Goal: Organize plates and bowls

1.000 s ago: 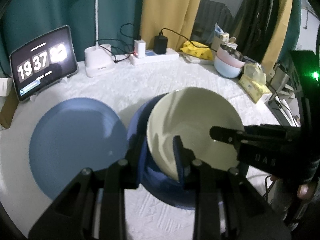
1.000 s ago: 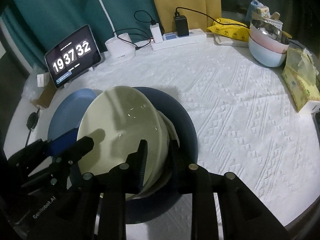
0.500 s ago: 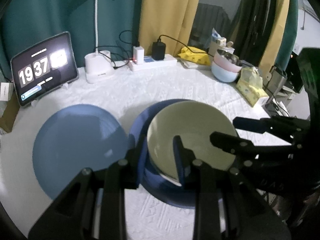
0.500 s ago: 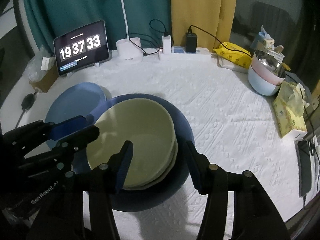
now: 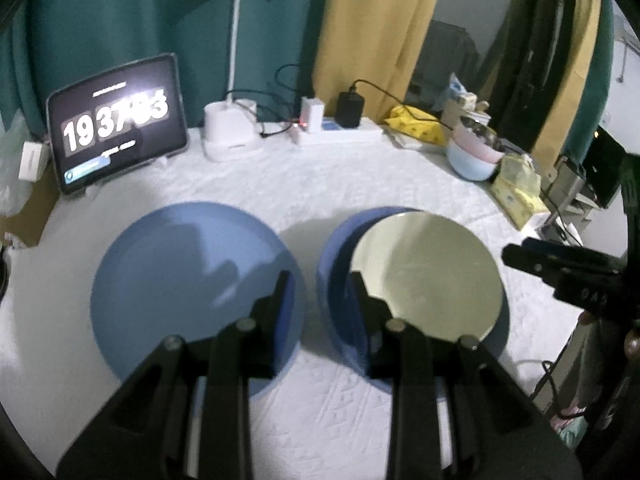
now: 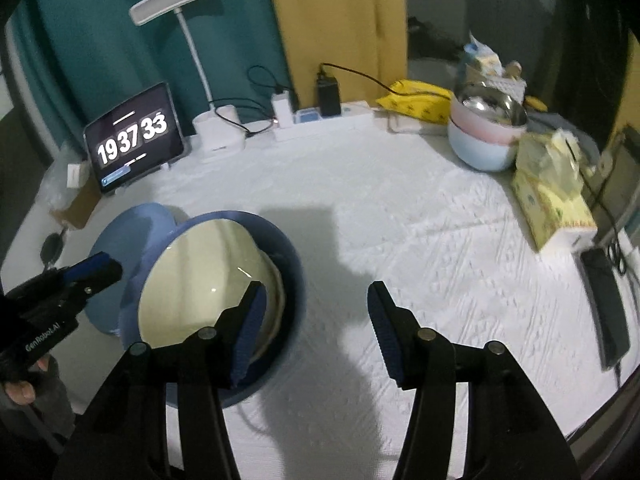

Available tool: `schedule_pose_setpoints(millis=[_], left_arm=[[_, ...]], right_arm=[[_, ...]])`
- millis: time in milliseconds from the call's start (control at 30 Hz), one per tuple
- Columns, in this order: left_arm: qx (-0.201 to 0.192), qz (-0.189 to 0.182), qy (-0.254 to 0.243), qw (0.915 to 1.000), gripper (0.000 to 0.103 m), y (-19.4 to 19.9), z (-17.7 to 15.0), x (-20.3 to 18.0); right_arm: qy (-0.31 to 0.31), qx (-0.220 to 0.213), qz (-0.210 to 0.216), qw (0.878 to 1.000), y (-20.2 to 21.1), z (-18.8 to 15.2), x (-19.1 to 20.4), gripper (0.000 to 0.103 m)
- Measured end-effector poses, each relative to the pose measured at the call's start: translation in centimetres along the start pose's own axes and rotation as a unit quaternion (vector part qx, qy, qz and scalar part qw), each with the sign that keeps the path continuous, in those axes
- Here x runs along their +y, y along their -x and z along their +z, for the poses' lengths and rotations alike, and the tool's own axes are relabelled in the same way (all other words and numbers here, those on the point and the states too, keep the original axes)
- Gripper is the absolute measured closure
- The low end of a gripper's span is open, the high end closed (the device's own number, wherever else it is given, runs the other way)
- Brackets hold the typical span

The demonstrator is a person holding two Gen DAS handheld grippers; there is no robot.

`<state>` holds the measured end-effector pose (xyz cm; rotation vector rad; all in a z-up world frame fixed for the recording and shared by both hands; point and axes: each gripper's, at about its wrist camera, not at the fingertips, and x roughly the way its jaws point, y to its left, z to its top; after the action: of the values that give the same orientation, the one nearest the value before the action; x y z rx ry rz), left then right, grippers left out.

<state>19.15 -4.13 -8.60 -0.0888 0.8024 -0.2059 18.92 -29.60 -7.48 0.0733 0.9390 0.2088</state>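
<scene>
A cream bowl (image 5: 424, 272) rests inside a dark blue bowl (image 5: 332, 276) on the white tablecloth; both show in the right wrist view, the cream bowl (image 6: 200, 284) and the blue bowl (image 6: 288, 280). A light blue plate (image 5: 192, 280) lies flat to their left. My left gripper (image 5: 320, 292) is open and empty, above the gap between plate and bowls. My right gripper (image 6: 316, 304) is open and empty, just right of the bowls.
A clock tablet (image 5: 118, 128), a lamp base (image 5: 230, 136) and a power strip (image 5: 340, 132) line the back edge. Stacked pink and blue bowls (image 6: 484, 136) and a yellow tissue pack (image 6: 552, 196) stand at the right. A phone (image 6: 604, 300) lies near the right edge.
Both grippers let go of the cream bowl, opened and drew back. The cream bowl now lies flat in the dark blue bowl.
</scene>
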Motion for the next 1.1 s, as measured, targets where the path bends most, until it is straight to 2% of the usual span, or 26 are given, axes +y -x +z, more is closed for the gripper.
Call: schedule_pose_setpoints(millis=[300,433,667,800,933,1100], left_arm=[[0.022,0.004,-0.002,0.9997,0.074,-1.4,-1.1,0.5],[0.028,0.004,-0.014,0.9995,0.074,-1.9,-1.1,0.1],[0.042,0.01,-0.048,0.9979,0.071,-3.3,-1.4,-1.0],[0.044,0.01,-0.038,0.9983,0.071,-3.5,-1.3,-0.8],[0.043,0.006,-0.024,0.9988,0.071,-3.4,-1.5,-0.5],[0.03,0.009,-0.016,0.9994,0.071,-3.2,-1.7,-0.6]], right_arm=[[-0.007,0.028,0.02,0.999,-2.0,-1.1,0.0,0.047],[-0.002,0.038,0.0,0.999,-3.0,-1.4,0.2,0.047],[-0.022,0.012,-0.011,1.0,-3.0,-1.8,-0.2,0.047],[-0.033,0.003,-0.031,0.999,-3.5,-2.1,0.2,0.047],[-0.068,0.007,-0.008,0.998,-4.0,-2.3,-0.5,0.047],[-0.081,0.006,0.006,0.997,-4.2,-2.3,-0.5,0.048]])
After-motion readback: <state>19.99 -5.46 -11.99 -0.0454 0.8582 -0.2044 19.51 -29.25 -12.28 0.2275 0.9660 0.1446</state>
